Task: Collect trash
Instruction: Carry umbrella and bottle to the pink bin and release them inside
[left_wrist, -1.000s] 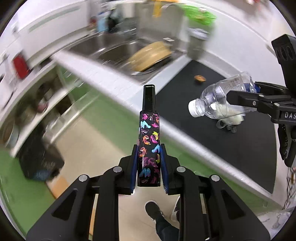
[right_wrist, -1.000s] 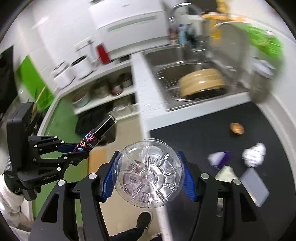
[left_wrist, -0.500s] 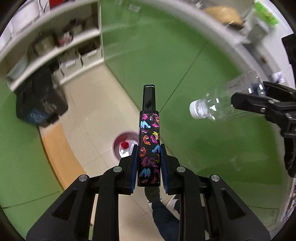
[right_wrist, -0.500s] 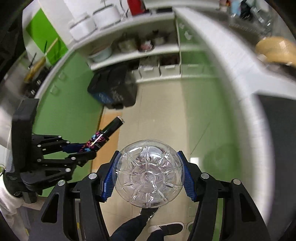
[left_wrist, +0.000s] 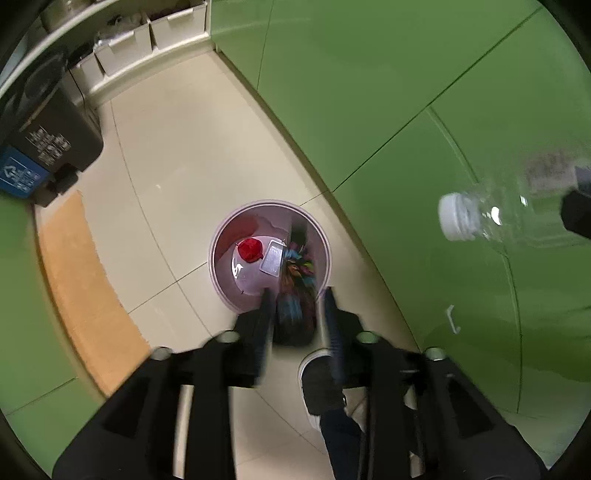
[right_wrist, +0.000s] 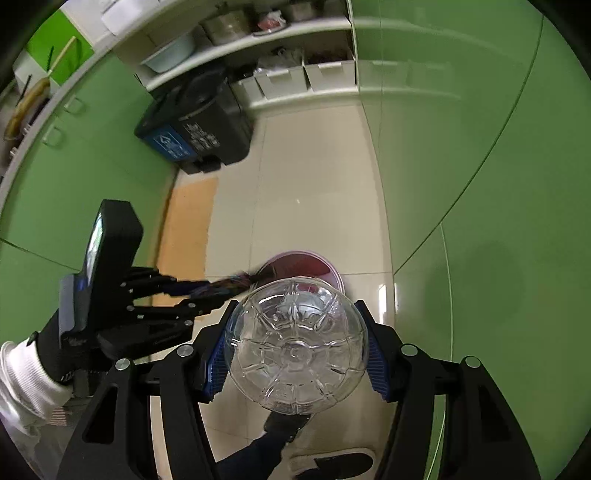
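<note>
While left tool (left_wrist: 295, 314) just spread, blurred multicolour stick (left_wrist: 295, 295) sits loose btwn; right tool (right_wrist: 297, 354) pinches clear bottle (right_wrist: 295, 343).

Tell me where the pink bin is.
The pink bin stands on the tiled floor beside the green cabinets, directly below the left gripper in the left wrist view.

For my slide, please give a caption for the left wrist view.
Left gripper, jaws just opening, drops a patterned stick into the pink bin.
</note>
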